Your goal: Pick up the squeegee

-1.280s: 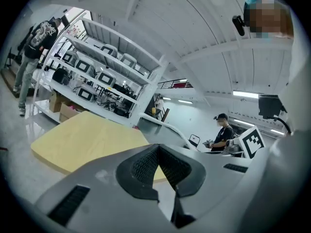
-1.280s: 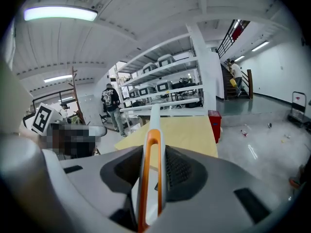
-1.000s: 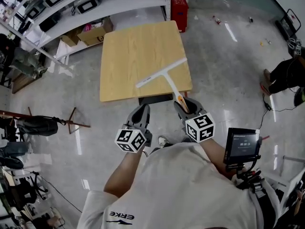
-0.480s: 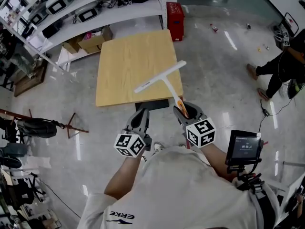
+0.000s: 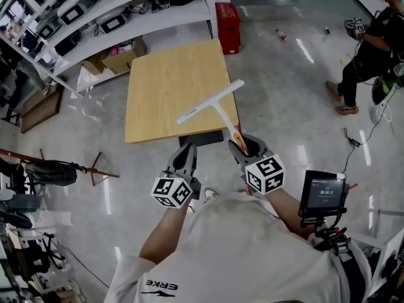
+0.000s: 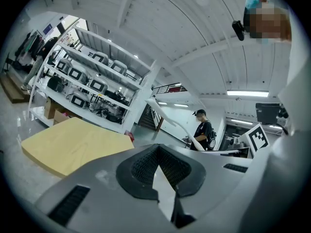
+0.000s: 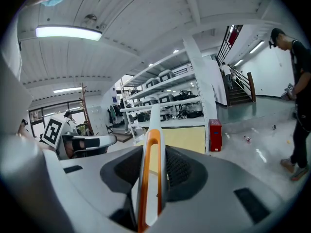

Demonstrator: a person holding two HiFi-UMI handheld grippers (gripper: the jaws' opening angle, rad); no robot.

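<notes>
The squeegee point(image 5: 211, 104) is up off the desk point(image 5: 164, 87), clamped in my right hand-held gripper point(image 5: 243, 145); my left hand-held gripper point(image 5: 184, 160) is closed, empty. The pick-up looks done.

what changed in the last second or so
The bystander moved from the right edge up to the top right corner. Unchanged: right hand-held gripper shut on the squeegee by its handle, blade over the table; left hand-held gripper shut, empty.
</notes>
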